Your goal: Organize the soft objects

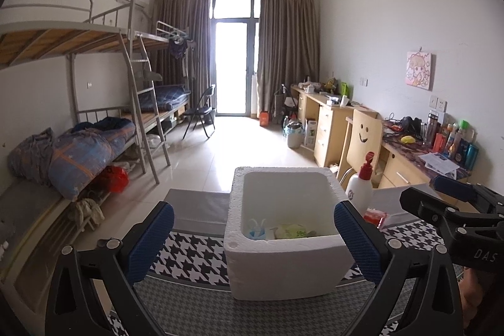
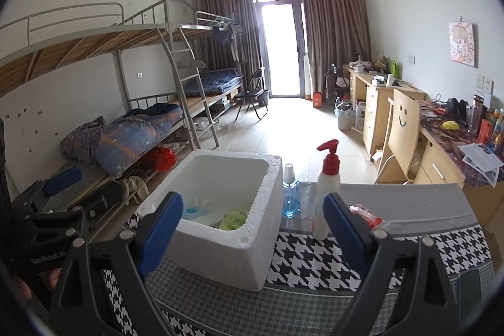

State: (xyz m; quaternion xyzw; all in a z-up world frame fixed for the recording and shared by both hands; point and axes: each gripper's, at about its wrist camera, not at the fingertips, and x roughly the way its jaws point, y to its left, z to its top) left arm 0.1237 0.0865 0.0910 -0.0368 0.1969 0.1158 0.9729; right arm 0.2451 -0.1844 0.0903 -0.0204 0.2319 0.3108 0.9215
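A white foam box (image 1: 283, 260) (image 2: 220, 247) stands on a houndstooth-patterned surface (image 1: 192, 254) (image 2: 315, 260). Inside lie a green soft pack (image 1: 291, 231) (image 2: 233, 219) and a light blue and white item (image 1: 256, 230) (image 2: 193, 211). A small red packet (image 1: 375, 216) (image 2: 367, 214) lies to the right of the box, behind the pump bottle. My left gripper (image 1: 253, 241) is open and empty, its fingers on either side of the box. My right gripper (image 2: 253, 235) is open and empty, held over the box's right side. Each gripper shows at the edge of the other's view.
A white pump bottle with a red top (image 1: 362, 188) (image 2: 327, 194) and a blue liquid bottle (image 2: 290, 194) stand right of the box. Bunk beds (image 1: 78, 128) line the left wall, desks (image 1: 409, 159) and a wooden chair (image 2: 400, 128) the right.
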